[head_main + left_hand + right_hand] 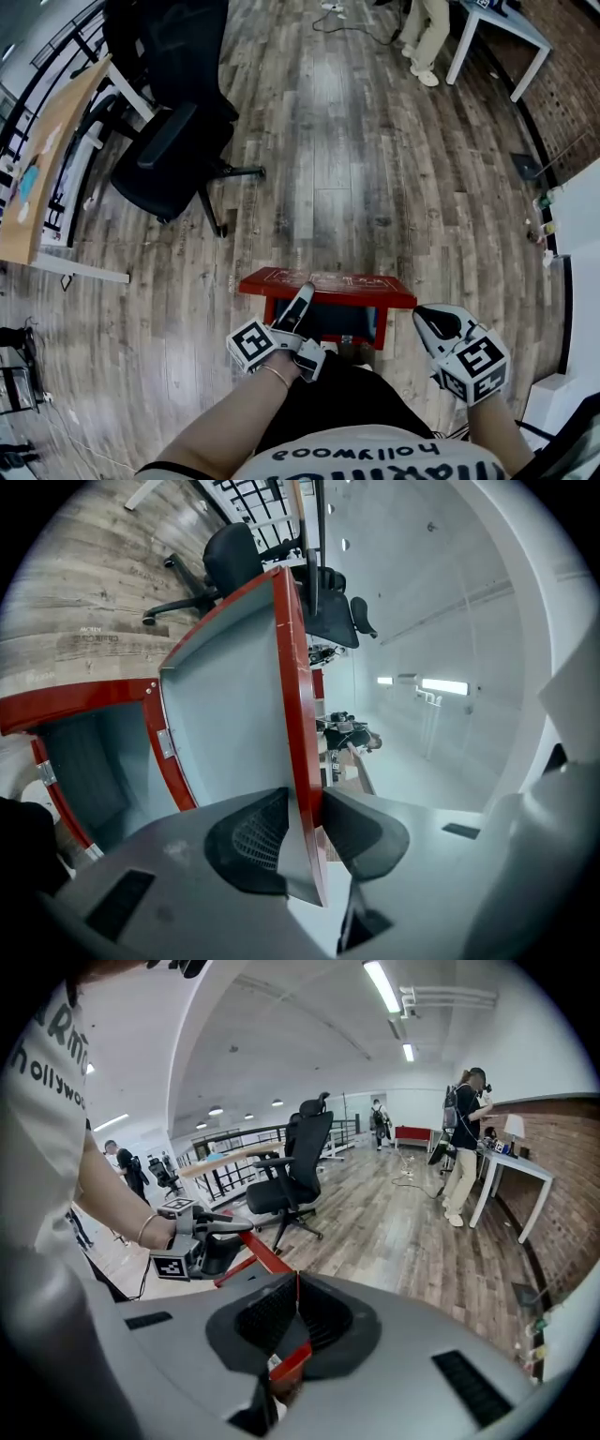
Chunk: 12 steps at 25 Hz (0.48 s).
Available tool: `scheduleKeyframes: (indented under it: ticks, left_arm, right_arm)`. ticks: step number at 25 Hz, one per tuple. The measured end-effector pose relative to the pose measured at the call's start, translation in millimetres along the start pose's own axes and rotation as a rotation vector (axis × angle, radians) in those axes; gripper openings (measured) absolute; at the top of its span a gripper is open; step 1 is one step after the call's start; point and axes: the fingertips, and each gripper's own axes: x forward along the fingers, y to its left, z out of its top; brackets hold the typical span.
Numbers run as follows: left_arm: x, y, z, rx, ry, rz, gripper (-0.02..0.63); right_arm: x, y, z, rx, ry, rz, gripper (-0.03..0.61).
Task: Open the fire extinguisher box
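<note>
The red fire extinguisher box stands on the wood floor right in front of me. Its red-framed door is swung out, away from the box frame. In the left gripper view the door's red edge and grey panel run between the pads. My left gripper is shut on that edge. My right gripper hangs to the right of the box, shut, pads meeting with nothing between them. From the right gripper view I see the left gripper on the door.
A black office chair stands behind the box at the left, beside a wooden desk. A white table and a standing person are at the far right. A white cabinet borders the right side.
</note>
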Motion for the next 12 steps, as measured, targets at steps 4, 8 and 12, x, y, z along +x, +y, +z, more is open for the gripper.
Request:
scheduleKeyframes:
  ticks: [4,8,12]
  left_arm:
    - [13.8,-1.6,7.9,0.018,0.046,0.029,0.109]
    - [19.5,1.8,12.1,0.01,0.069,0.1,0.11]
    - [23.2,0.9,15.4,-0.006,0.085,0.133,0.109]
  right_arm:
    - [13.0,-16.7,13.7,0.006,0.006,-0.05,0.011]
    - [27.1,-24.3,33.7,-0.003,-0.003,-0.072,0.011]
    - [37.8,-22.1,49.2,-0.002,-0.019,-0.08,0.011]
